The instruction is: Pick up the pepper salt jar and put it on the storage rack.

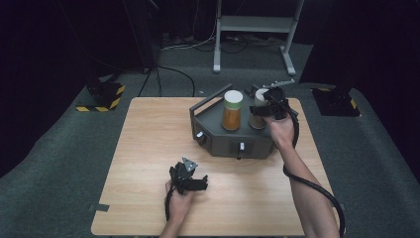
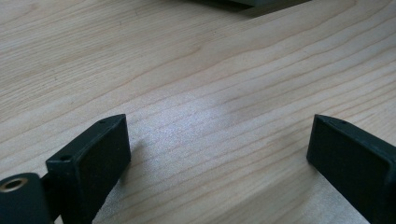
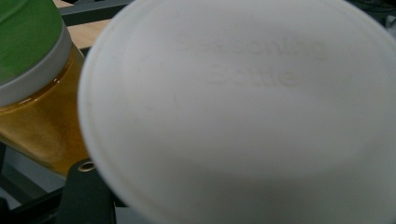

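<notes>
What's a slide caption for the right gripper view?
Close on a white bottle lid embossed "Seasoning Bottle", beside a green-capped jar of amber contents.

Bright table, dark surround, blurred close-ups.

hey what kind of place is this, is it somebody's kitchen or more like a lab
More likely a lab or recording studio than a kitchen. A lone wooden table stands on grey carpet among dark surroundings, with hazard-striped stand bases and loose cables on the floor. The grey stove-like unit holding two seasoning bottles looks like a mock-up.
</notes>
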Motion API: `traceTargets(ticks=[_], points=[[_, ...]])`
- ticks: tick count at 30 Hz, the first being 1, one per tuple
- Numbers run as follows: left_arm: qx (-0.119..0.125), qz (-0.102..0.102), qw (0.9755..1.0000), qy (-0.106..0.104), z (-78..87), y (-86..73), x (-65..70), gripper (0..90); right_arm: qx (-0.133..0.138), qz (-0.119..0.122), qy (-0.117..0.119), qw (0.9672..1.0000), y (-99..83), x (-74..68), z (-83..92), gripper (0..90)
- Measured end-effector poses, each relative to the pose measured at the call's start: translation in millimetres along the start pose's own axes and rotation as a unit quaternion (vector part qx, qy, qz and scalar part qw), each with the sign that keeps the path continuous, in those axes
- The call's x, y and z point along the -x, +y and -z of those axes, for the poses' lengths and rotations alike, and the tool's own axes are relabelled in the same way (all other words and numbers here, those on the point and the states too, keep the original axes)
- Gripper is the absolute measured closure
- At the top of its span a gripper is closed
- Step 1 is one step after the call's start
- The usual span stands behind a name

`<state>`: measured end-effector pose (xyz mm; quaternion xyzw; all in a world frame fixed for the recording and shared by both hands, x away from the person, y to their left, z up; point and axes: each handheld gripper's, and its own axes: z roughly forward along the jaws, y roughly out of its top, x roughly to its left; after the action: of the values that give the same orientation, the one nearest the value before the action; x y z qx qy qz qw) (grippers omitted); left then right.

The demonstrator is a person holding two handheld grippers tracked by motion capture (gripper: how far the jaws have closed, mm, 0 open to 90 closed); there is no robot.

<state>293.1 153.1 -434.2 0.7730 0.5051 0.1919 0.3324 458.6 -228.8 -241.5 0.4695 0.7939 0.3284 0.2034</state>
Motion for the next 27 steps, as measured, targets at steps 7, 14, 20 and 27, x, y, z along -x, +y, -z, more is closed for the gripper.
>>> traceTargets(ticks=[7, 14, 20, 27], points=[[0.0, 0.001, 1.0, 0.0, -0.1, -0.1, 0.1, 5.9, 0.01, -0.001, 0.0, 0.9999, -5.7, 0.2, -0.2, 32.2], [0.0, 0.0, 1.0, 0.0, 0.0, 0.1, 0.0, 5.8, 0.011, 0.0, 0.002, 0.9999, -6.7, 0.7, -0.3, 31.6], [0.0, 0.0, 1.0, 0.0, 0.0, 0.1, 0.0, 5.9, 0.007, 0.006, 0.001, 1.0, -5.0, 0.2, 0.4, 31.2], [0.0, 0.001, 1.0, 0.0, 0.0, 0.1, 0.1, 5.9, -0.009, 0.009, -0.006, 0.9999, -5.0, -0.6, -3.8, 21.3]])
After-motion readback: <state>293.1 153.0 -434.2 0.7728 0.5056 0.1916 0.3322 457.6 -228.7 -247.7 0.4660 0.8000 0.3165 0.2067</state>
